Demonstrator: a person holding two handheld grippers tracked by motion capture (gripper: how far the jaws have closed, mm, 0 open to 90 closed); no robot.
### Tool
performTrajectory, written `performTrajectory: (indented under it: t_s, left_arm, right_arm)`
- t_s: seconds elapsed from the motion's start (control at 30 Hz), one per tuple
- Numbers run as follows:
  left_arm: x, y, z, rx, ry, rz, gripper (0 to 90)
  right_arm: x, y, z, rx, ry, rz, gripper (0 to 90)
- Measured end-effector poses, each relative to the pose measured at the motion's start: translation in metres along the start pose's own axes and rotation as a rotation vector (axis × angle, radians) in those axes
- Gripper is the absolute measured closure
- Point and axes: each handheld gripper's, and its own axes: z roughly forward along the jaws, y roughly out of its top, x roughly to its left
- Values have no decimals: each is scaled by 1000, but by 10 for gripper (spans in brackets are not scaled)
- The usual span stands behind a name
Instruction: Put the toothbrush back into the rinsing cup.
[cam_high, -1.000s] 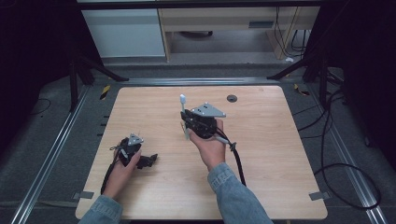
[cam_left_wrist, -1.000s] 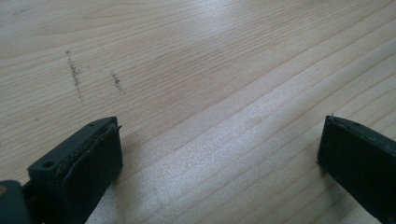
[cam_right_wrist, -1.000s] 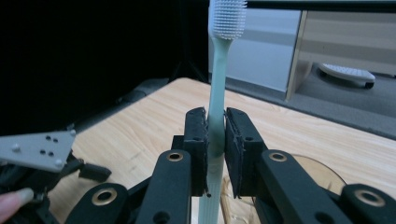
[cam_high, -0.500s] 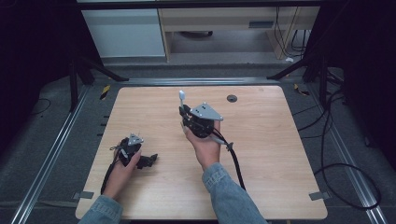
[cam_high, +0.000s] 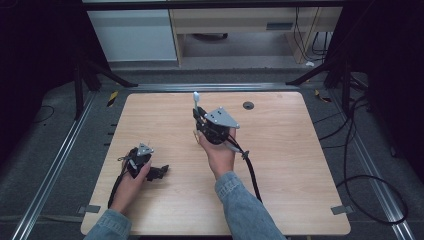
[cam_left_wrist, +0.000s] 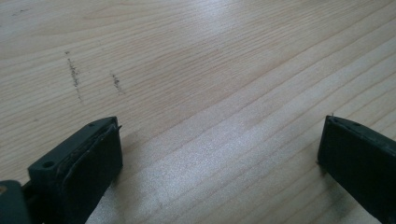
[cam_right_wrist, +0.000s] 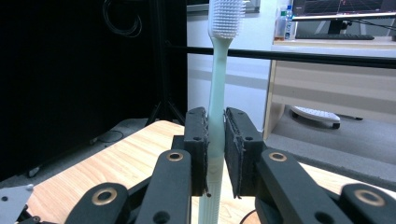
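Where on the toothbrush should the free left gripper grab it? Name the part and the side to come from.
Grip the toothbrush on the bare stretch of handle between the bristle head and the right gripper, whose jaws clamp it lower down. It stands upright, so bring the left gripper, jaws open, in level from the side, probably squeezing the handle's flat faces.

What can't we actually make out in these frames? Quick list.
- Toothbrush handle end: cut off by the bottom edge in the right gripper view, behind the right tool; in the high view too small to show its bristles.
- Left tool: in the high view the hand covers much of it.
- Dark round spot on the table: too small in the high view to identify.
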Motion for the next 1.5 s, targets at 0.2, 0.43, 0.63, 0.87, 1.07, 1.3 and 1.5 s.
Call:
performTrajectory:
  t_s: [0.2,0.43,0.63,0.87,1.07,1.3,1.5]
  left_arm:
    - [0,0,0,0,-1,0,0]
    - [0,0,0,0,-2,1,0]
    - [0,0,0,0,-2,1,0]
    - [0,0,0,1,-3,4,0]
    - [0,0,0,1,-3,6,0]
    - [0,0,0,1,-2,3,0]
    - [0,0,0,1,-3,4,0]
  right_arm:
    - [-3,2,5,-5,-6,7,795]
    - [-3,2,9,-19,-5,2,795]
    - [-1,1,11,-29,-12,2,795]
    - [5,-3,12,-47,-41,-27,795]
    - [8,-5,13,-59,-64,-37,795]
    - [8,-9,15,-64,-76,-50,795]
    - [6,-16,17,-57,-81,-34,795]
